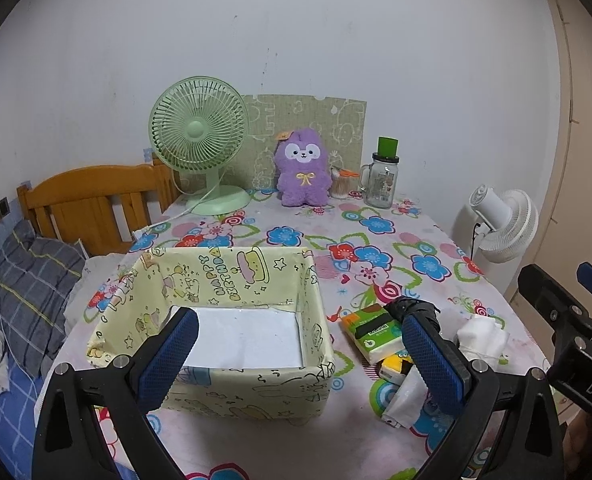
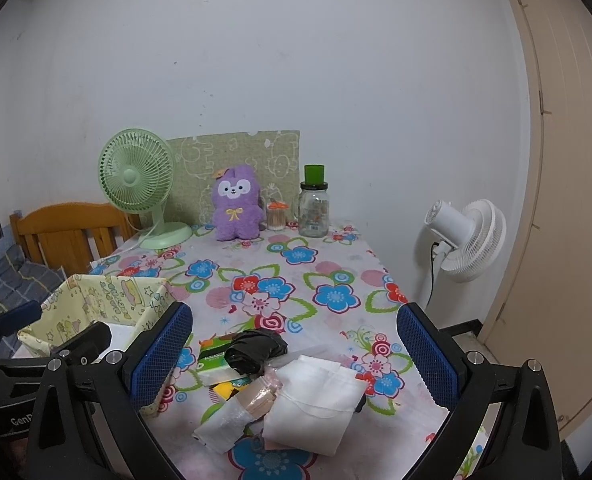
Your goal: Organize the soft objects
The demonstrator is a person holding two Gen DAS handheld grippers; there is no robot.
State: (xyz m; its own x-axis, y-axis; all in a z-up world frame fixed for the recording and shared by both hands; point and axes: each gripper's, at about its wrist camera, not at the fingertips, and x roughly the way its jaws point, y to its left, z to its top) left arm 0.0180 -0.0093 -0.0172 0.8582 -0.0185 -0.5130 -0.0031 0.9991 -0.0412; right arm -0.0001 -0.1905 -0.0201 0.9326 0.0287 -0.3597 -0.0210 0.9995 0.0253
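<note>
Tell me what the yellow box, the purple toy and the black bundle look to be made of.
The yellow box: probably card covered in glossy printed paper or film; its walls stand stiff and its rim shines. The purple toy: fuzzy matte plush with a stitched yellow bow. The black bundle: looks like thin crumpled plastic film, perhaps a bag, with a slight sheen.

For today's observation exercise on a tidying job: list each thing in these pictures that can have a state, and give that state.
Storage box: open, nothing inside.
Left gripper: open, holding nothing.
Right gripper: open, holding nothing.
Green tissue pack: on the table, outside the box.
White cloth: folded, on the table.
Black bag: crumpled, atop the pile.
Jar: upright, lid on.
Purple plush toy: upright.
</note>
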